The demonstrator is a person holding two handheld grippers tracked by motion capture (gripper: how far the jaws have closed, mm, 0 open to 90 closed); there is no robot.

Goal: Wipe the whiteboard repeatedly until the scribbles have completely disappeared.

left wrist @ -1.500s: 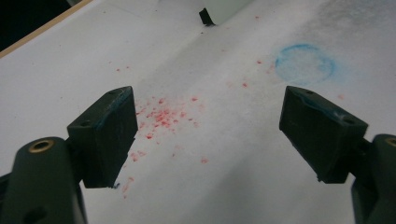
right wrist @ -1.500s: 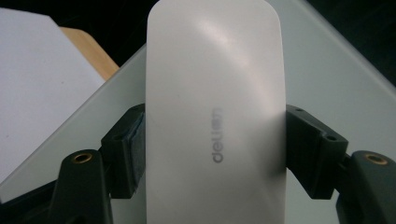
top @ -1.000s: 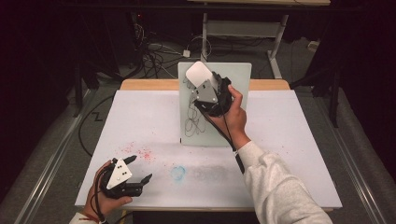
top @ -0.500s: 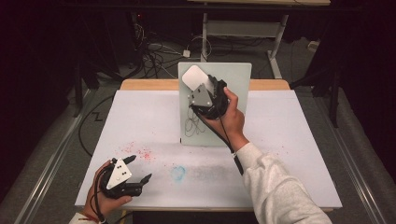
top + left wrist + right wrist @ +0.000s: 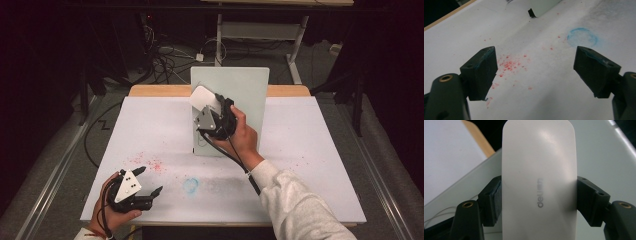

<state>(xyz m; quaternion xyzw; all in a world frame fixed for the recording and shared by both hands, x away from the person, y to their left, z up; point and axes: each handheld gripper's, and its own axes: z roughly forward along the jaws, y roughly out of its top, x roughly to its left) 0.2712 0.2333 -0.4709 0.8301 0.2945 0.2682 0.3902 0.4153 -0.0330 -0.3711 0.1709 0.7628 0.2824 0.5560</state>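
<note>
- Nearest to me, at the table's point(image 5: 165, 195) front left corner, I am resting my left gripper point(image 5: 148, 181) low over the surface with its jaws wide apart and nothing between them; it is sitting just where it sat a second ago.
- Ahead of those jaws, I am looking at a scatter of red specks point(image 5: 510, 65) and a faint blue ring point(image 5: 582, 37) on the white tabletop, both untouched.
- Further out, near the middle of the table, I am holding the white eraser point(image 5: 539, 180) clamped by its two long edges in my right gripper point(image 5: 209, 102), its flat back facing the camera.
- Over the last second I am carrying that eraser a little to the left and slightly lower across the upright board point(image 5: 250, 90), so I judge a wiping stroke is under way.
- Low on the board, thin pen scribbles point(image 5: 434, 216) are waiting, so I judge the wiping is unfinished.
</note>
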